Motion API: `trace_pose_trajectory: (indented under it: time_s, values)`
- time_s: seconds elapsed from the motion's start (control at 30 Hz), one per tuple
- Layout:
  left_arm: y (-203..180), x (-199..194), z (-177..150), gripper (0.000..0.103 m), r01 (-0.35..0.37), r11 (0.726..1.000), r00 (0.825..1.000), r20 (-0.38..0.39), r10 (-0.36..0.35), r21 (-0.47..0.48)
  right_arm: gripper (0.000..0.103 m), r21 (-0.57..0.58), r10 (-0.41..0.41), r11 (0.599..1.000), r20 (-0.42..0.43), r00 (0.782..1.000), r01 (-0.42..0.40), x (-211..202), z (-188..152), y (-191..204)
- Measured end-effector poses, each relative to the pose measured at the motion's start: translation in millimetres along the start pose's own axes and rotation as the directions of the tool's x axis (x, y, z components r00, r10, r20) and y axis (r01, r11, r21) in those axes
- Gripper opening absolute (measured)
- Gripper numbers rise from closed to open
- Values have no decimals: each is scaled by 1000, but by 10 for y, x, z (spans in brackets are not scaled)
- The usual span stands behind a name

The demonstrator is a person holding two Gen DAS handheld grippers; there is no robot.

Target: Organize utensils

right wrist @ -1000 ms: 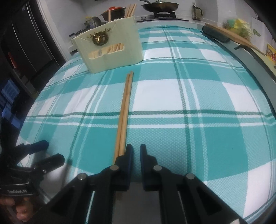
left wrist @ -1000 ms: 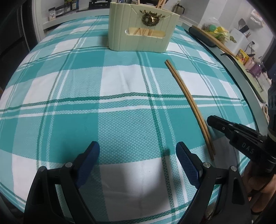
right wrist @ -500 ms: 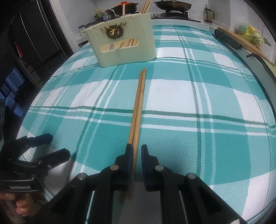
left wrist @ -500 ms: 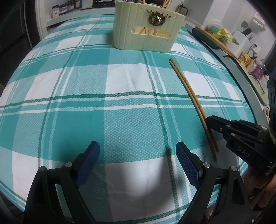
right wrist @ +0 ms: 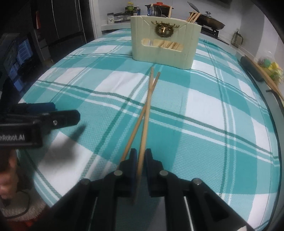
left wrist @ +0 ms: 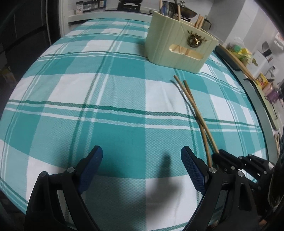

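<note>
Ahead of both grippers, on teal-and-white plaid tablecloth (left wrist: 110, 99): cream utensil holder (right wrist: 164, 47) with gilt crest, more chopsticks standing inside. Beyond it, on counter: dark frying pan (right wrist: 211, 22), red-lidded pot (right wrist: 160, 4), details blurred. Right gripper (right wrist: 140, 160) closed on near end of one wooden chopstick (right wrist: 146, 117); second chopstick (right wrist: 134, 128) crossing it, its near end passing outside the left finger, hold on it unclear. Left gripper (left wrist: 141, 166) wide apart, nothing between fingers, hovering over cloth just left of right gripper. Near ends of both sticks hidden behind fingers.
</note>
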State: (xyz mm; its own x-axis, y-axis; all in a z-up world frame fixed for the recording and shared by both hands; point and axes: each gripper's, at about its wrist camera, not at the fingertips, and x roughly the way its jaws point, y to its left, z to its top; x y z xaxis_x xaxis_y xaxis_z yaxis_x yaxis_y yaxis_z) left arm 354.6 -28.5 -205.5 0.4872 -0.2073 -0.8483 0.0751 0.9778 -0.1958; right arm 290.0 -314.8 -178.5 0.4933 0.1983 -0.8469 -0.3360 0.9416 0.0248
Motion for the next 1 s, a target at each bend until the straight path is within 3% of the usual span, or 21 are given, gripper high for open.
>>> trace_pose_trajectory:
  time_s: [0.17,0.4,0.47,0.6,0.8,1.0]
  values:
    - [62,-61,-67,91,-15,1000,1000,7,15,-4,5,165,-60,985,9,998,58,-1,-28,-293]
    - [-125,-79,-106,91,21,999,1000,6,-21,34,5,350,-160,923,-25,987,159,-169,-308,-785]
    - [-243,-87,-97,91,38,997,999,6,-39,62,14,358,-168,919,-27,985,166,-243,-369,-831]
    - [-467,-58,-57,93,60,994,998,-11,-59,94,48,327,-147,934,-12,989,143,-365,-414,-875]
    - [-817,37,35,99,61,989,998,-24,-58,134,48,243,-83,967,-7,997,82,-412,-313,-868]
    - [-1034,485,141,100,-15,984,997,-70,28,176,50,195,-95,975,-77,993,108,-153,-281,-844]
